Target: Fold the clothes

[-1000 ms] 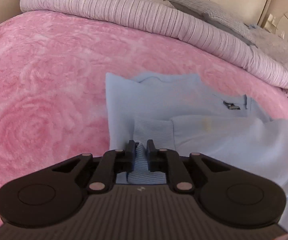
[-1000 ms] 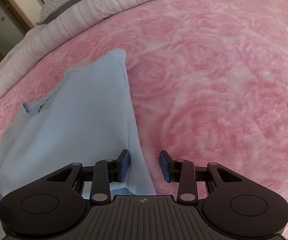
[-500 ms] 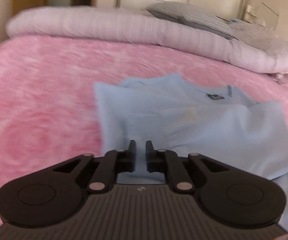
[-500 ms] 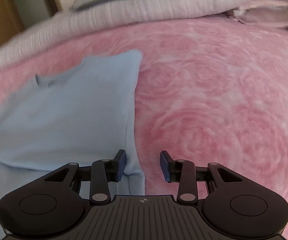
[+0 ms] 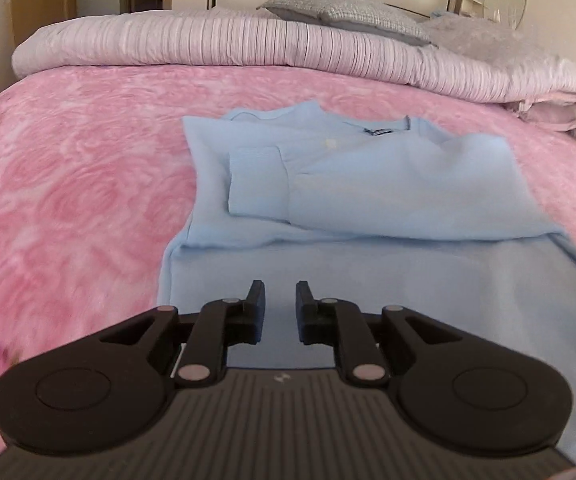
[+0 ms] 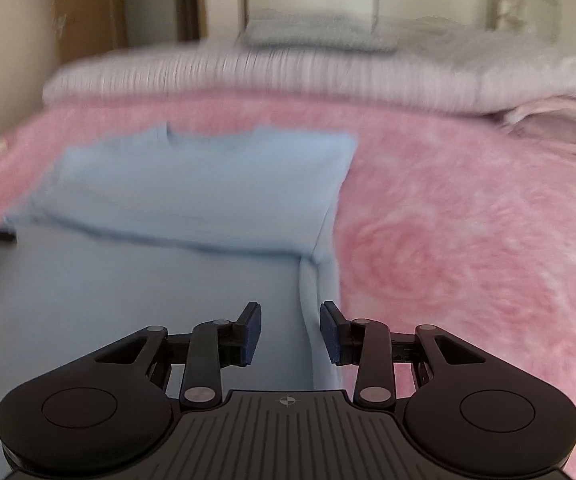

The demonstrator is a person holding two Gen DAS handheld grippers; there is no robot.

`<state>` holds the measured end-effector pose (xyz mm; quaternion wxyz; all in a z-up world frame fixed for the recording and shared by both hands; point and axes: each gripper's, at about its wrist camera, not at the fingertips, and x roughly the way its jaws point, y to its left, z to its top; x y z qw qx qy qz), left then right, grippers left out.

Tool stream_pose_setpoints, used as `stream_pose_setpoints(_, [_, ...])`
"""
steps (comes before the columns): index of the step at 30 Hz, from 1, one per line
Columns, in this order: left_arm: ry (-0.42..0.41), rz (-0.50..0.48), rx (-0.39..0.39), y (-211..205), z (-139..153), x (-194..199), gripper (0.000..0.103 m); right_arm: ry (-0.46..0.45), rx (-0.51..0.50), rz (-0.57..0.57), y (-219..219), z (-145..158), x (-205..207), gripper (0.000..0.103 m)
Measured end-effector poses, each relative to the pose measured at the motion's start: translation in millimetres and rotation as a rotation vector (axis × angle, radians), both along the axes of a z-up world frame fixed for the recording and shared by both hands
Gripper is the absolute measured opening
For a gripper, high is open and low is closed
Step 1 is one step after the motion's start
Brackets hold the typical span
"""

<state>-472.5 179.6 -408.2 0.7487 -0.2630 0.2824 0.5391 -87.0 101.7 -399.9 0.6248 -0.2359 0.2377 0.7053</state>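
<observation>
A light blue sweater (image 5: pixel 368 184) lies flat on the pink blanket (image 5: pixel 67 200), its sleeves folded in across the chest. One ribbed cuff (image 5: pixel 255 178) rests on the left side. My left gripper (image 5: pixel 279 296) hovers over the lower body of the sweater near its left edge; its jaws are opening and nothing is between them. In the right wrist view the same sweater (image 6: pixel 191 184) fills the left half. My right gripper (image 6: pixel 290 316) stands open above the sweater's right edge (image 6: pixel 320 280), with no cloth pinched.
A rolled lilac duvet (image 5: pixel 247 46) and grey pillows (image 5: pixel 348 14) lie along the far side of the bed. Folded pale bedding (image 6: pixel 560 124) sits at the far right. Wardrobe doors and a wooden door stand behind. The pink blanket (image 6: pixel 468 220) spreads right of the sweater.
My left gripper let go of the cuff it pinched and drew back toward the hem, its jaws parting. My right gripper also pulled back along the right edge and rolled level.
</observation>
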Motion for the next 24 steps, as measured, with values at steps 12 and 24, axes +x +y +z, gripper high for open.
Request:
stream_pose_setpoints(12, [0.005,0.165,-0.053,-154,17,-14,0.018,0.056,-0.123,-0.136,-126,-16,-44,0.037])
stream_pose_setpoints(24, [0.061,0.108,0.095,-268,109,31,0.030,0.079,0.022,-0.150,-212,75,-67,0.037])
